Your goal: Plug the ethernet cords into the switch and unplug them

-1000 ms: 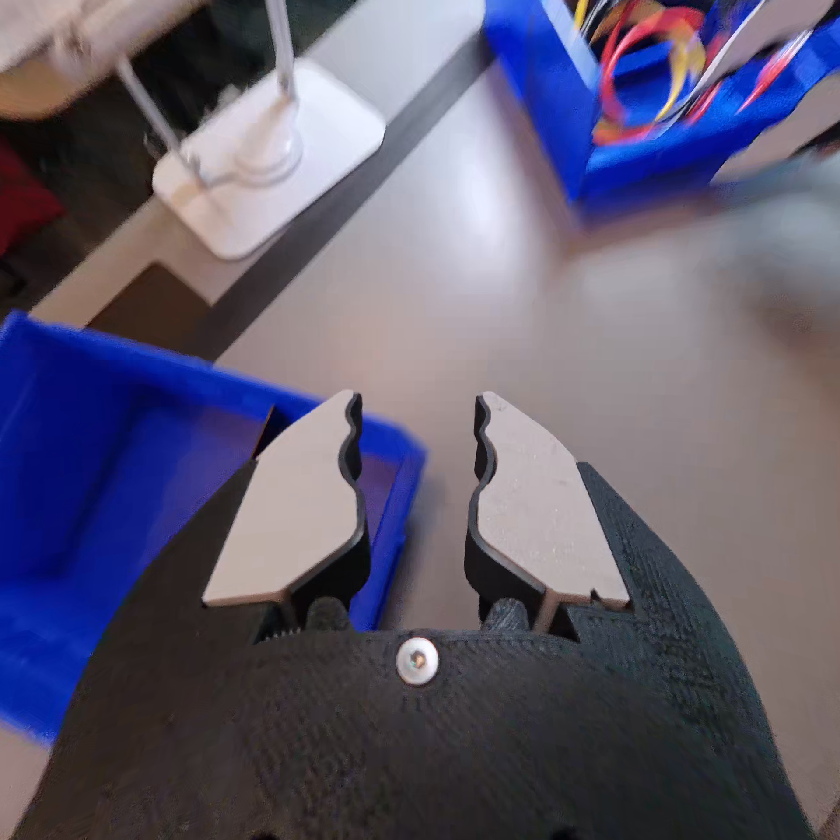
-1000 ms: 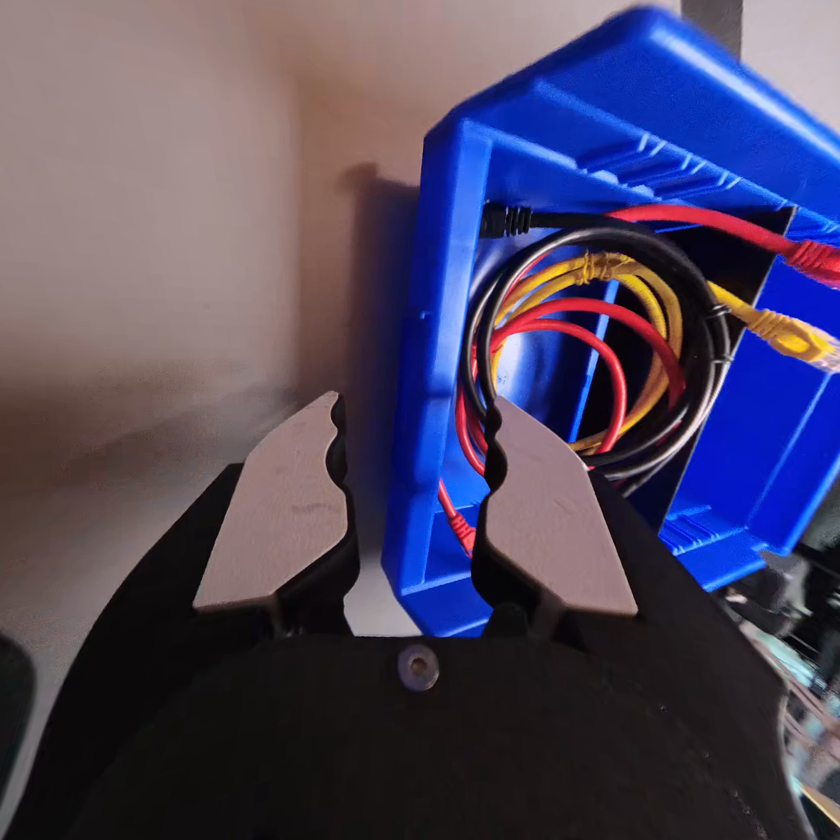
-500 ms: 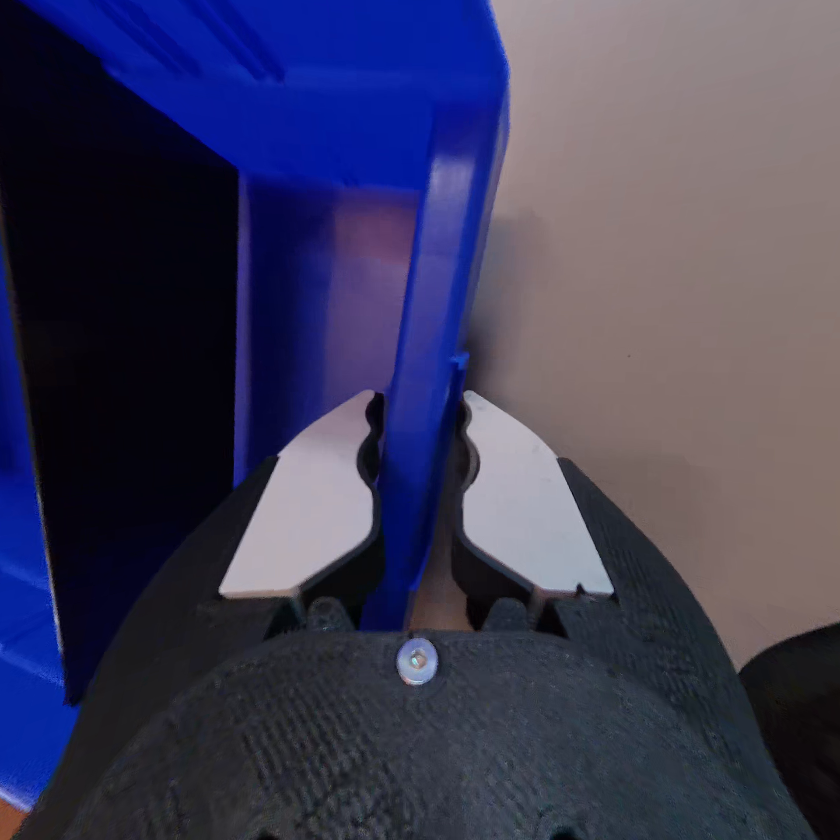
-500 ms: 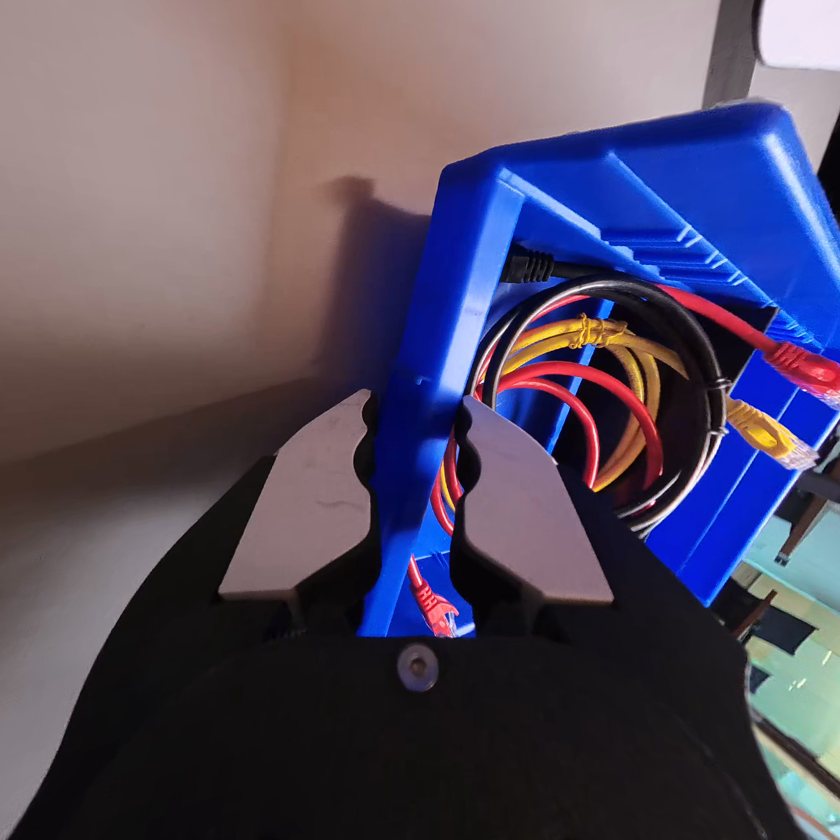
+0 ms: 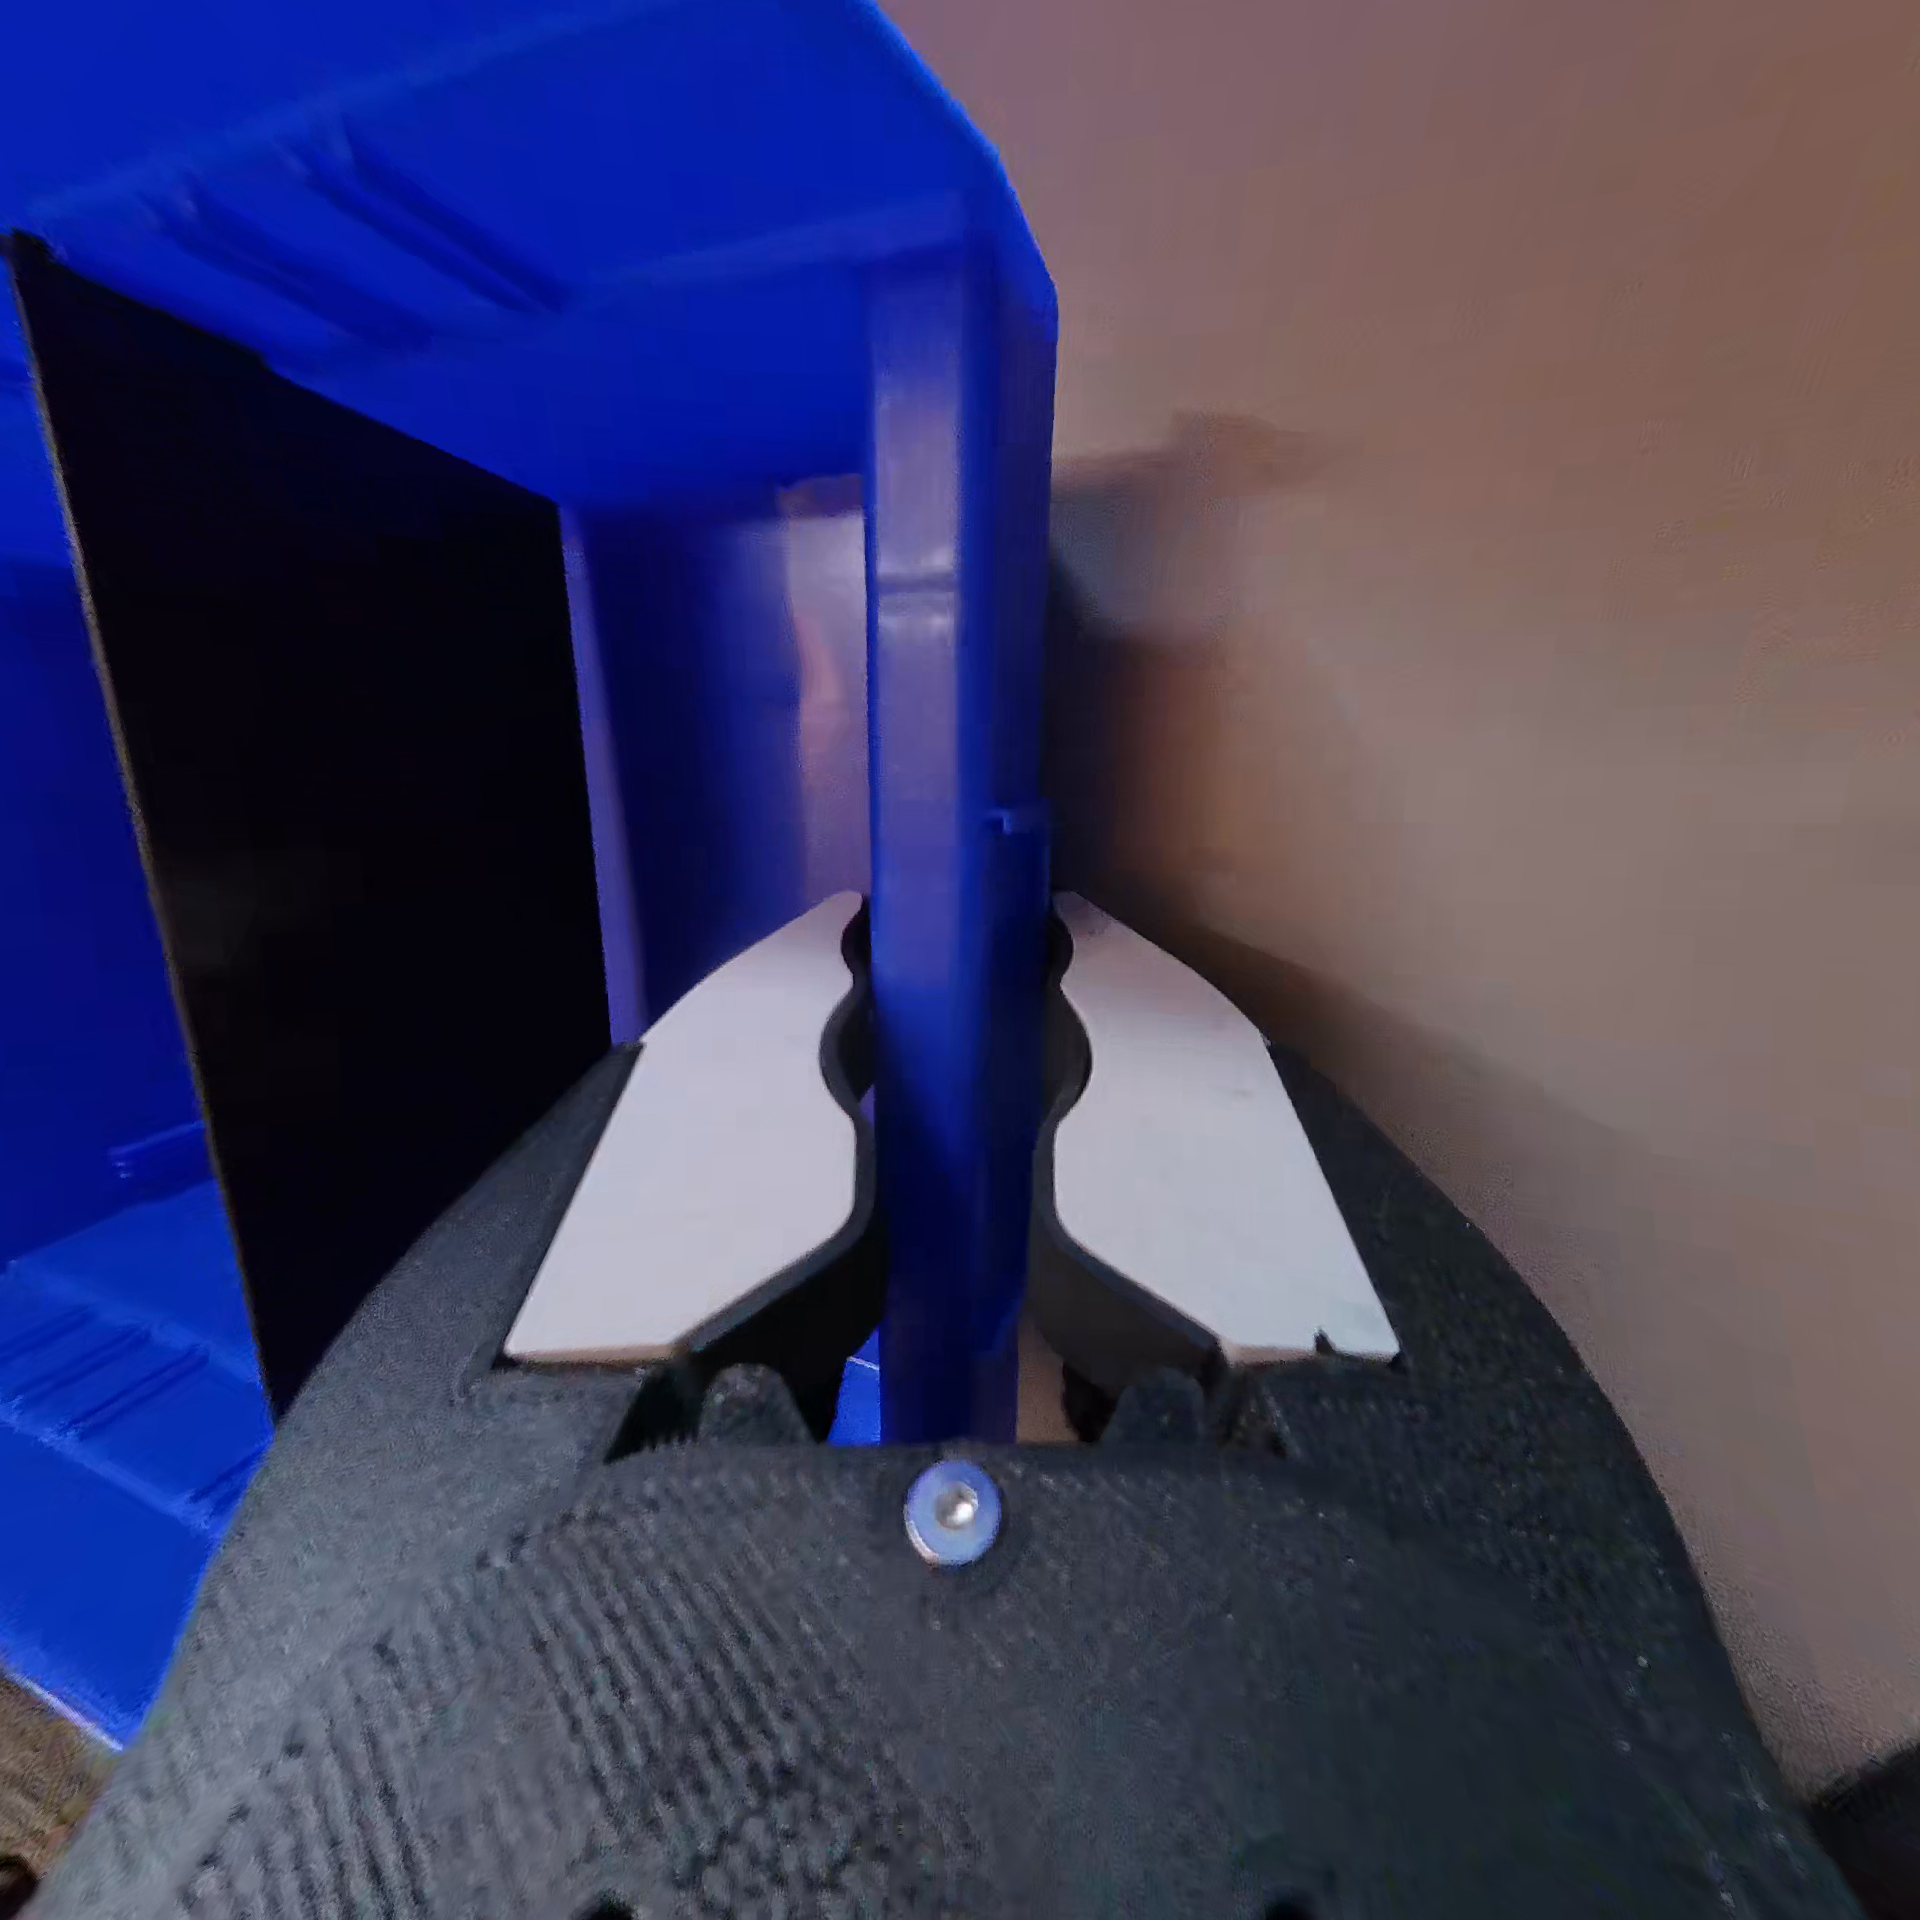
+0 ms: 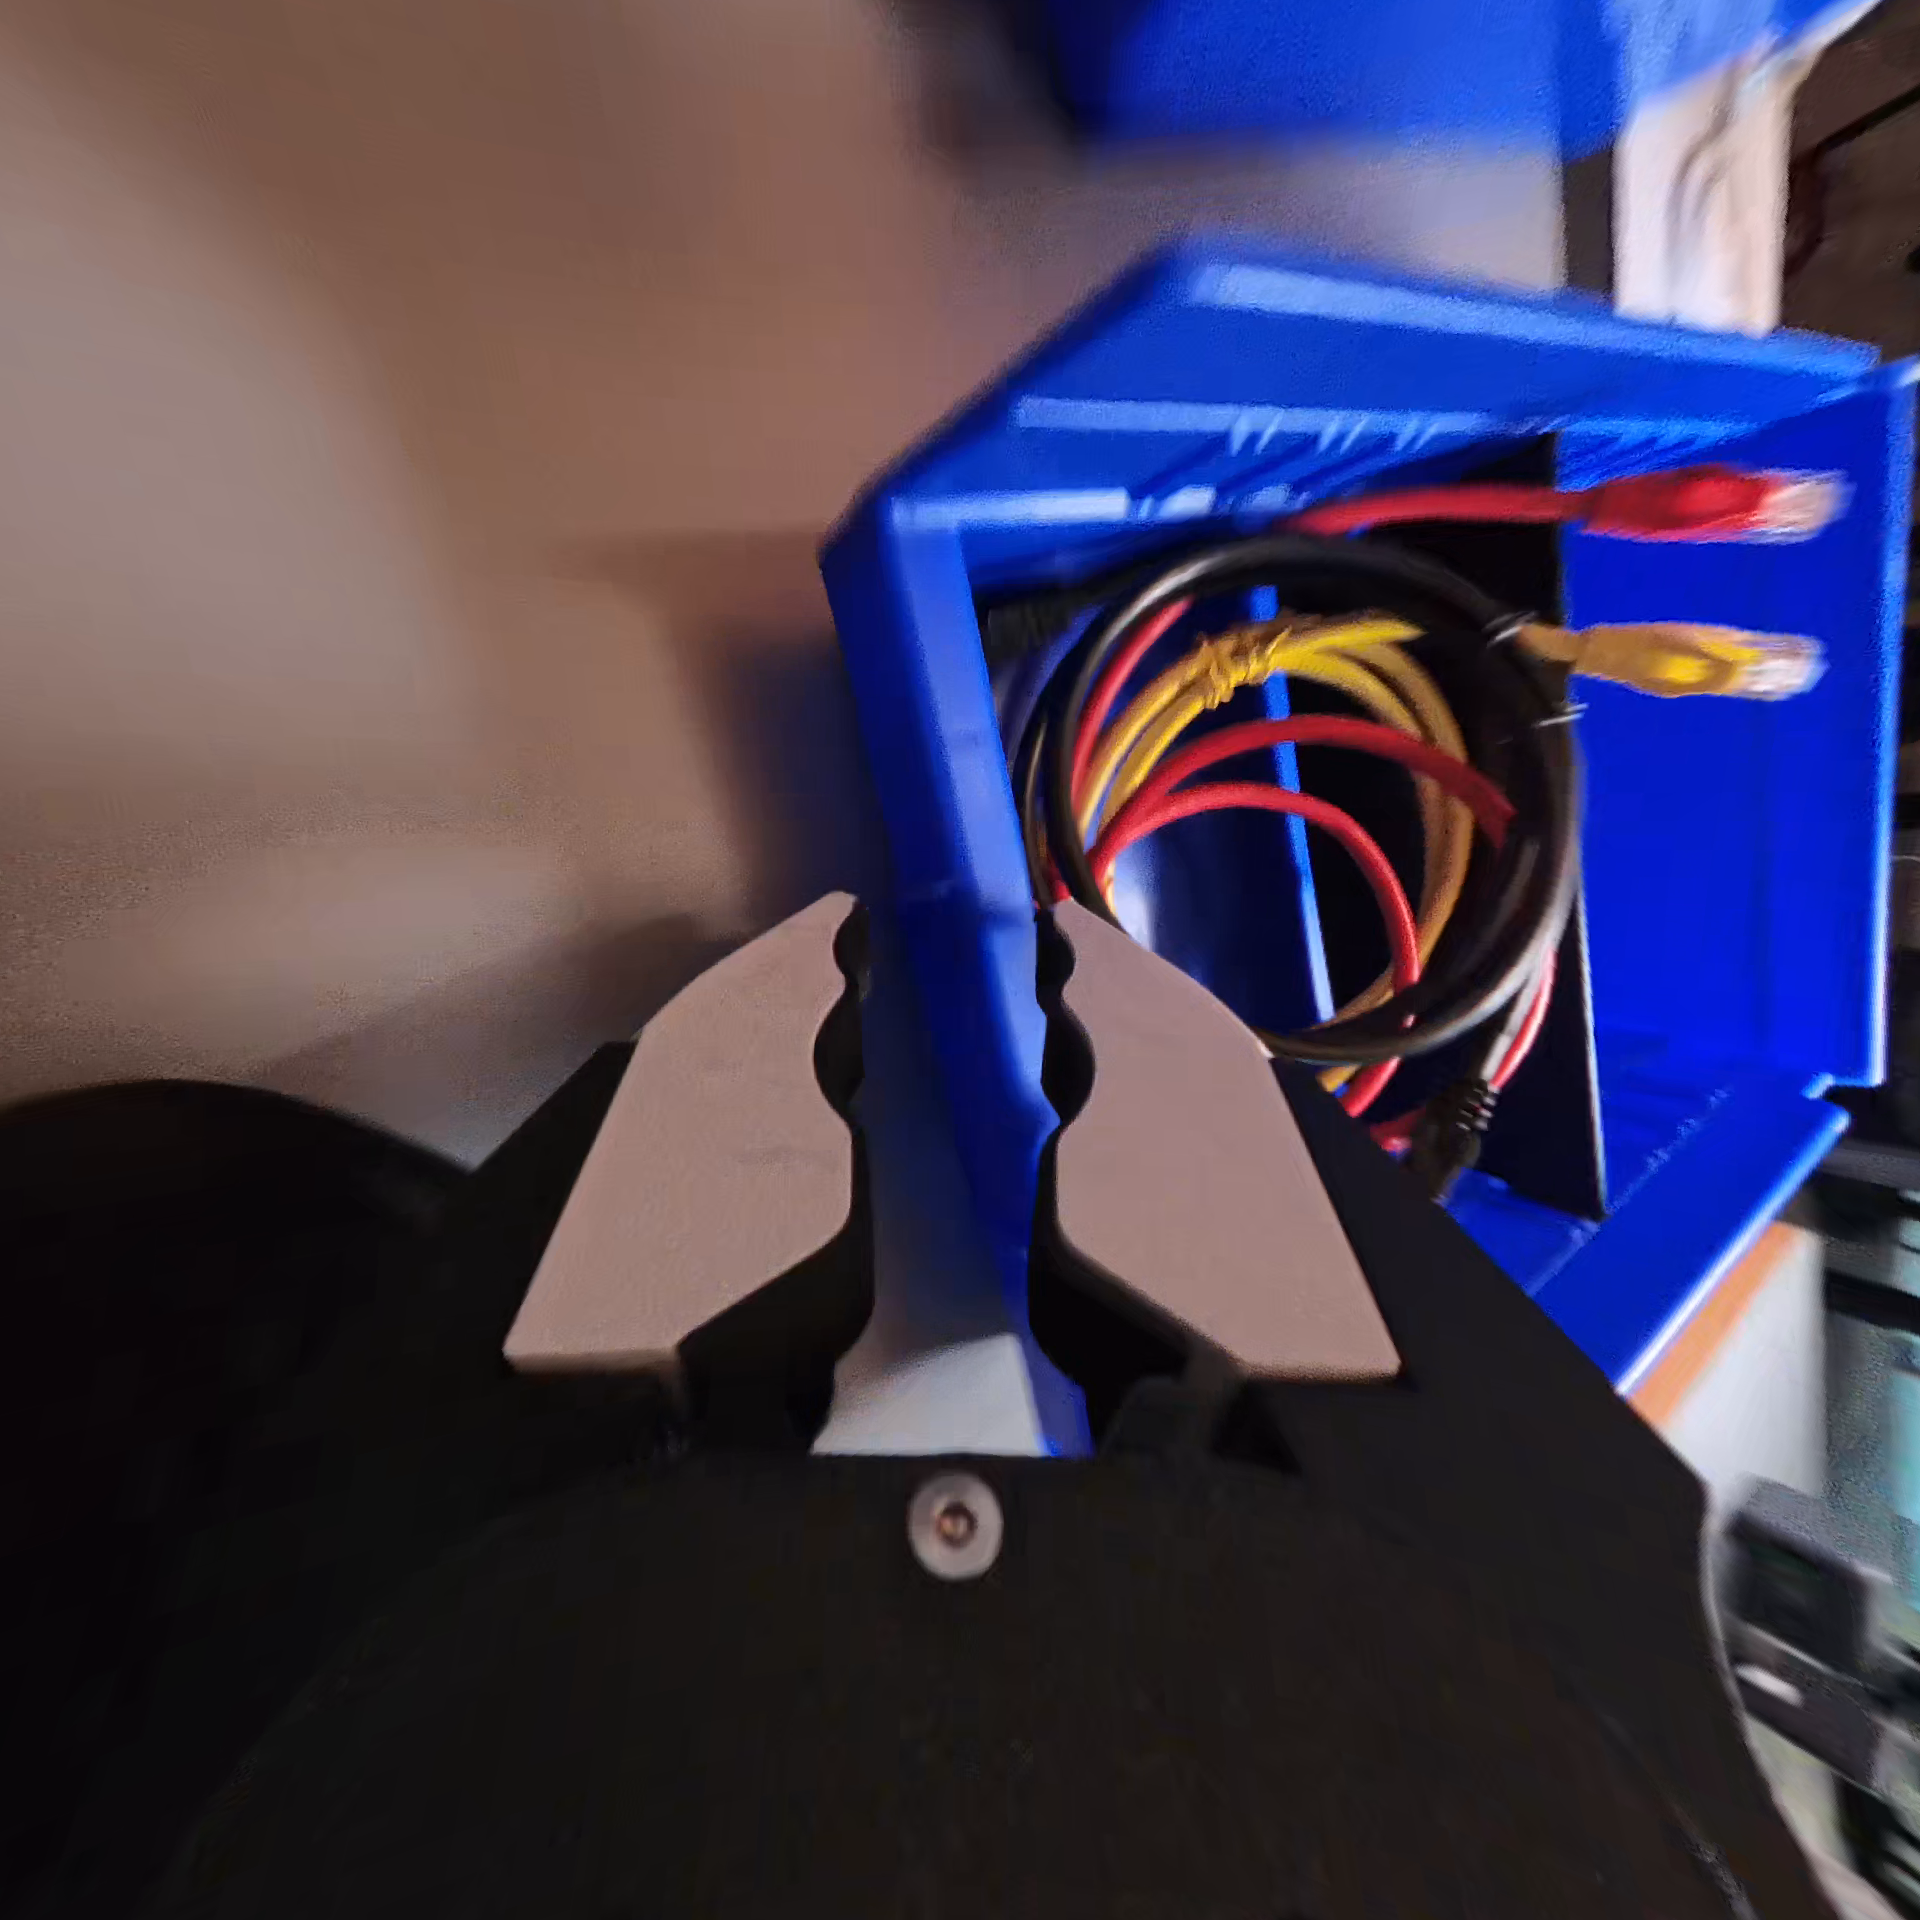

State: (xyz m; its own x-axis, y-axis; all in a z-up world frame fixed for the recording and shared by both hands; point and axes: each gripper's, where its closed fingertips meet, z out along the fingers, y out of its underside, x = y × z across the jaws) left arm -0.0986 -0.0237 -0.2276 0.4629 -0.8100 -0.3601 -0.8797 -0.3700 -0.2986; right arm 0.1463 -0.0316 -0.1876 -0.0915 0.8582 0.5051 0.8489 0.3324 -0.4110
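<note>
Grippers each clamp a wall of a bin: left gripper [image 5: 958,920] grips a blue plastic bin [image 5: 925,644] whose dark interior hides any contents. Right gripper [image 6: 951,920] pinches a second blue plastic bin [image 6: 935,748]; beyond its fingers, blurred, coil red [image 6: 1340,821], yellow [image 6: 1340,665] and black cords [image 6: 1299,566].

Coiled cords [image 6: 1278,790] fill the bin [image 6: 1745,831] interior. Bare surface [image 6: 364,623] left of it is open. Second bin [image 5: 727,312]: dark, unobstructed inside.

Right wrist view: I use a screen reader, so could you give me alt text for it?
The right gripper is clamped on the side wall of a blue bin tipped toward the camera. Inside lie coiled red cords, yellow cords and a black cable. The picture is motion-blurred.
</note>
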